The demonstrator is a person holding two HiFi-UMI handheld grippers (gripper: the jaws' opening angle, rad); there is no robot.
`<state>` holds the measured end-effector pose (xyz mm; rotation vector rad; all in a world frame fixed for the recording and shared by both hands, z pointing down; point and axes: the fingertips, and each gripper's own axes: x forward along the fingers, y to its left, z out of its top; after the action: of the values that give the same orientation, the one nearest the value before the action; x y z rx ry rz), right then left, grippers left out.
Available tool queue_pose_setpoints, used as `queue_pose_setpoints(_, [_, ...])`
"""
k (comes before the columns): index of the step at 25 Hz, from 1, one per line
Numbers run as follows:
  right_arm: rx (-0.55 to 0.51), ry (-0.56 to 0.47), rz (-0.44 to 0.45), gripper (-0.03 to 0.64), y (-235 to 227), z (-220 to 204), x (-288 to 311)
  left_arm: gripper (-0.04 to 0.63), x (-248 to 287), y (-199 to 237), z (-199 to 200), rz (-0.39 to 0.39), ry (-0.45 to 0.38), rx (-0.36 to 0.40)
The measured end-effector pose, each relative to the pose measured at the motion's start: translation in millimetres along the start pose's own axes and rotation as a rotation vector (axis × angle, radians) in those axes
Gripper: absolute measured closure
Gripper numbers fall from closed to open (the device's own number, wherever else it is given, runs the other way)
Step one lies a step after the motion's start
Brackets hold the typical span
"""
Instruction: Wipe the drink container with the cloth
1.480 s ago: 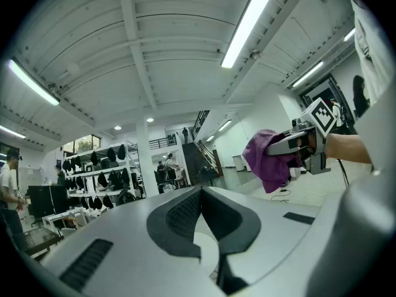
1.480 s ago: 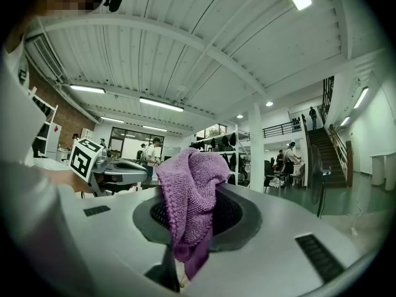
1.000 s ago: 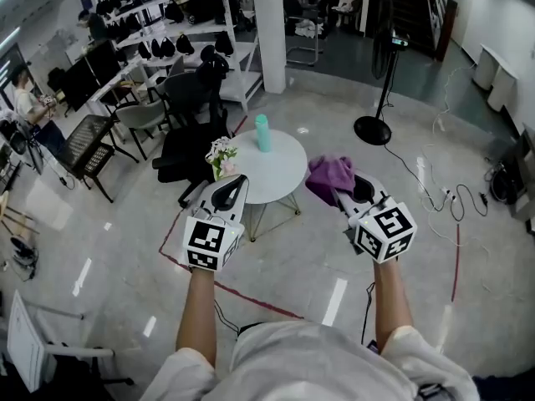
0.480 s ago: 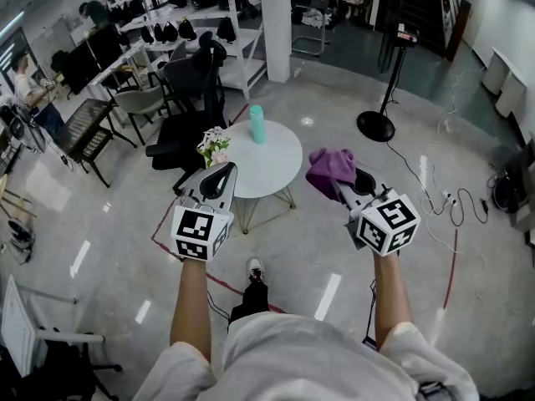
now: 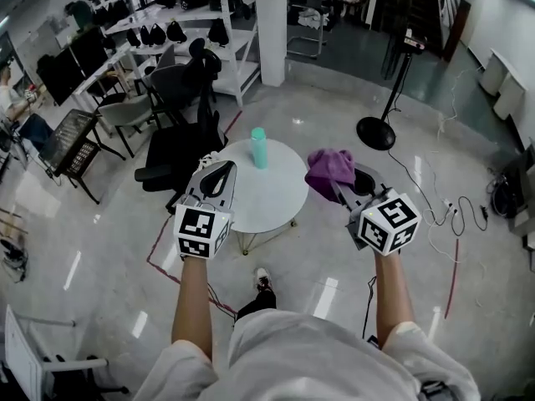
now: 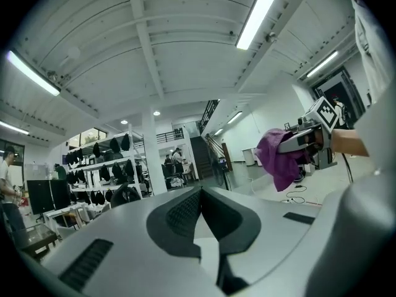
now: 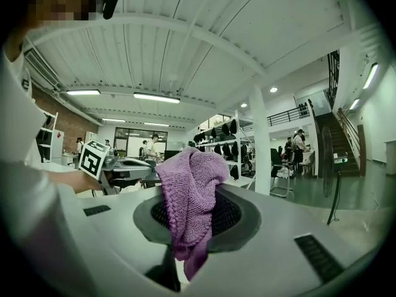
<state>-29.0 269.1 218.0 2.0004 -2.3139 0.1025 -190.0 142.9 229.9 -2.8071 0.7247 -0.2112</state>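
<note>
A teal drink container (image 5: 259,147) stands upright on a round white table (image 5: 277,197) ahead of me. My left gripper (image 5: 223,169) is held level over the table's left edge, short of the container, with its jaws shut and nothing between them; the left gripper view shows its pads (image 6: 185,212) meeting. My right gripper (image 5: 334,182) is shut on a purple cloth (image 5: 329,167), just off the table's right edge. The cloth (image 7: 189,190) bunches over the jaws and hangs between them. From the left gripper view the cloth (image 6: 276,159) shows at the right.
A black office chair (image 5: 178,147) stands just left of the table. Behind are a white pillar (image 5: 272,27) and shelves with bags (image 5: 180,19). A fan stand (image 5: 377,130) is at the back right, cables (image 5: 456,209) trail on the floor at right, and red tape (image 5: 163,261) marks the floor.
Both grippers have travelled forward together, and the table and container now lie closer, right under and between them. The cloth stays in the right gripper's jaws.
</note>
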Motion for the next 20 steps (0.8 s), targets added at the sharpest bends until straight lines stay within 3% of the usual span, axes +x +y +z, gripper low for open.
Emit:
queue_pose_setpoints(7, [0.013, 0.006, -0.047, 0.526, -46, 17, 105, 0.580, 91, 75, -17, -0.055, 0.021, 0.009])
queue_pose_setpoints(16, [0.109, 0.042, -0.121, 0.522, -89, -12, 202, 0.578, 165, 121, -73, -0.151, 0.080, -0.032])
queue_pose_setpoints(20, [0.240, 0.081, -0.109, 0.520, -111, -44, 237, 0.458, 198, 123, -109, -0.218, 0.144, -0.059])
